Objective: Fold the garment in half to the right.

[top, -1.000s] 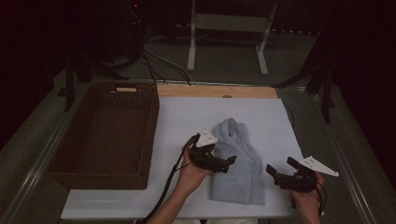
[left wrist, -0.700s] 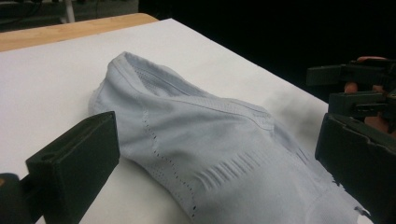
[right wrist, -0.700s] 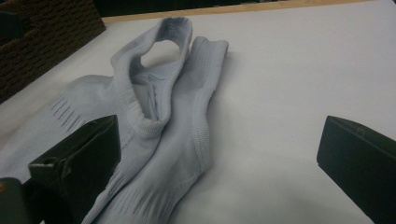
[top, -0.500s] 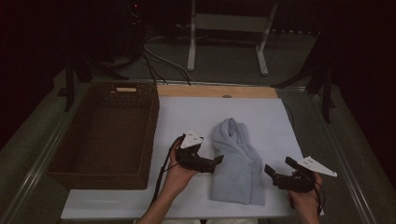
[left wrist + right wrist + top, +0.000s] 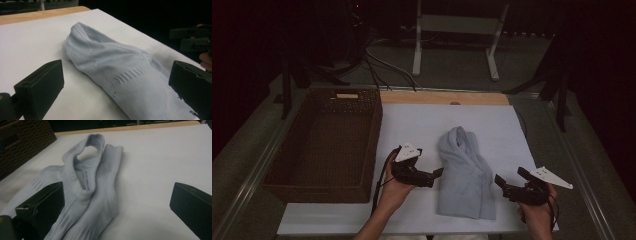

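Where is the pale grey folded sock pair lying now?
In the high view, the pale grey folded sock pair lies on the white table sheet, between the left gripper and right gripper, right of the brown wicker basket.

Stuff I couldn't really see

Socks' (image 5: pixel 85 195) toe ends were cut off below the right gripper's (image 5: pixel 117 207) view; room beyond was too dark.

A dark wicker basket (image 5: pixel 324 145) sits on the left of the white table (image 5: pixel 412 125), its long side along the table's left edge. A wooden strip (image 5: pixel 444 98) runs along the far edge. Beyond it stand a white frame (image 5: pixel 457 30) and what look like cables (image 5: pixel 382 62) on the floor.
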Available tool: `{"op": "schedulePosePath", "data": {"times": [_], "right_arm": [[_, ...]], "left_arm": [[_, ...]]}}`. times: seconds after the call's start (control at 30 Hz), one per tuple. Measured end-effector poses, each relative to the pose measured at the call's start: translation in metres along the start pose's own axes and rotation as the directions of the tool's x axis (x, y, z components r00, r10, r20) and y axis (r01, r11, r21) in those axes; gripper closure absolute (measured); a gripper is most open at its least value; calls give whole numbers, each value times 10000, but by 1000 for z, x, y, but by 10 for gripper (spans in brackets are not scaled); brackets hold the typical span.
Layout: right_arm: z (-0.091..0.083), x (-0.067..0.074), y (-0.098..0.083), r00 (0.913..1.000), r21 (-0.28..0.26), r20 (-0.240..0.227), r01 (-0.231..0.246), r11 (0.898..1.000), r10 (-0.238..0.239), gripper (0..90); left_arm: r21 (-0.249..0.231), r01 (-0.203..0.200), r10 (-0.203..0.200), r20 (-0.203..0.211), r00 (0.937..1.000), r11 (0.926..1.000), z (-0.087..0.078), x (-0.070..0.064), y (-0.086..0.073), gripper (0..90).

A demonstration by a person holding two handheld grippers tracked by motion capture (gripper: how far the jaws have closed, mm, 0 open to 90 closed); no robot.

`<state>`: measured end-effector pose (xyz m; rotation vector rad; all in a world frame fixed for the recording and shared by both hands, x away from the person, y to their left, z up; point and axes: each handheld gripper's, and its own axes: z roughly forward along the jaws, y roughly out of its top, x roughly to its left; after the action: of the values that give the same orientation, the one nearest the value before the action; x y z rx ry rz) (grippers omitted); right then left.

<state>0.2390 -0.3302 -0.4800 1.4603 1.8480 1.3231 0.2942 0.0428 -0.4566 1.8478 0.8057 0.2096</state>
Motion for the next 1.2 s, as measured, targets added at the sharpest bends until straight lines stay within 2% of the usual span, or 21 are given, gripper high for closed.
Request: {"op": "schedulePosePath", "data": {"times": [0.17, 0.3, 0.6, 0.9, 1.2], "right_arm": [[-1, 5, 8, 9999, 28, -154, -3, 10000, 4, 1], [1, 10, 12, 9993, 204, -292, 245, 9995, -239, 9], [19, 20, 18, 9970, 681, -648, 465, 9966, -421, 64], [32, 25, 14, 9943, 1314, -920, 656, 9892, -538, 261], [49, 34, 9, 9909, 1993, -1010, 1073, 9740, -885, 368]], "left_arm": [[-17, 27, -27, -25, 10000, 10000, -5, 1, -2, 15], [62, 77, -77, -61, 10000, 10000, -6, 3, -4, 15], [24, 132, -132, 33, 9999, 9999, -8, 1, -4, 15], [15, 169, -169, 123, 9998, 9999, -8, -2, -4, 15], [78, 161, -162, 128, 9998, 9998, -7, -3, -5, 15]]}}
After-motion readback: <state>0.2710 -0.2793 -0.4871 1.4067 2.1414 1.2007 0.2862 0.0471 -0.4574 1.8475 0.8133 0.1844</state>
